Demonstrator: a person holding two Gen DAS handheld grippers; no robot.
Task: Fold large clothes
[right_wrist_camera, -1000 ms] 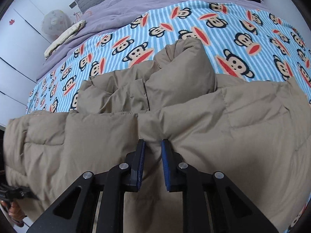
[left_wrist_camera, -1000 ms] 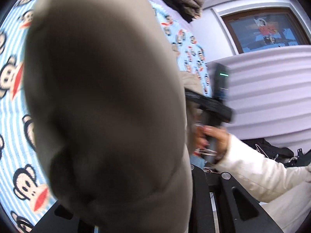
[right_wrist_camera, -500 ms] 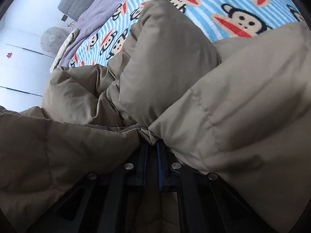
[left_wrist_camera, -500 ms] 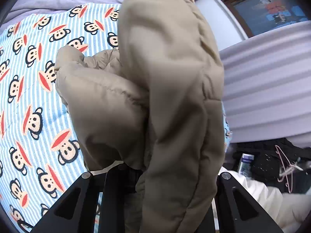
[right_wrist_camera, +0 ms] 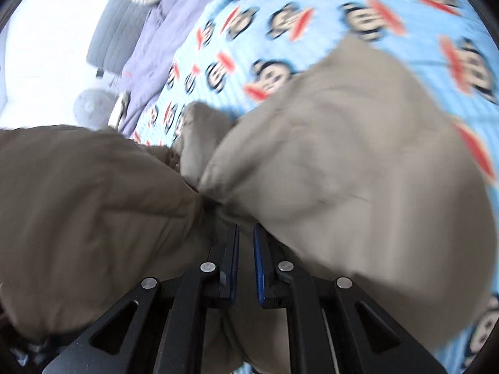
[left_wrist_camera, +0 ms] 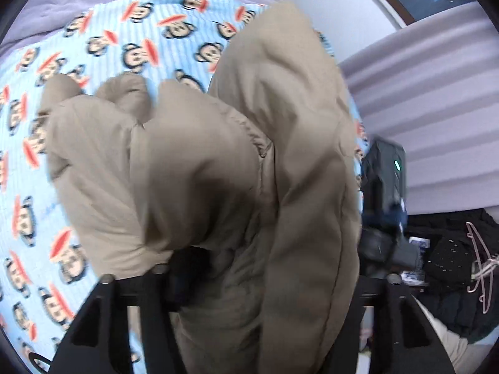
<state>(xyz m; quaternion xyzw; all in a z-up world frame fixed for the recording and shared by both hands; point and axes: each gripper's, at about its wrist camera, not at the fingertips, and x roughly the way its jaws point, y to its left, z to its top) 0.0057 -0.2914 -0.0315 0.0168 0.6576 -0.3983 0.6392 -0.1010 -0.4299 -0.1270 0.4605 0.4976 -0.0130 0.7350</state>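
A beige puffer jacket (left_wrist_camera: 193,171) is bunched up over the monkey-print bedsheet (left_wrist_camera: 109,40). It drapes across my left gripper (left_wrist_camera: 249,265) and hides the fingertips. The left jaws stand wide apart and are opening, with a thick fold of jacket between them. In the right wrist view the jacket (right_wrist_camera: 343,155) fills the middle, blurred by motion. My right gripper (right_wrist_camera: 246,230) nips a fold of it at the tips of its blue pads (right_wrist_camera: 256,258), which are parting by a narrow slit. The right gripper's dark body (left_wrist_camera: 386,180), with a green light, shows beside the jacket in the left view.
A purple blanket (right_wrist_camera: 156,40) and a grey padded headboard (right_wrist_camera: 115,31) lie at the far side of the bed. A ribbed lilac surface (left_wrist_camera: 436,109) rises on the right. Below it is a heap of black clothes (left_wrist_camera: 452,258) with a wire hanger (left_wrist_camera: 483,268).
The left jaws have spread wider and the jacket has sagged between them. The right gripper has swung across the bed dragging its fold, and its body now shows in the left view.
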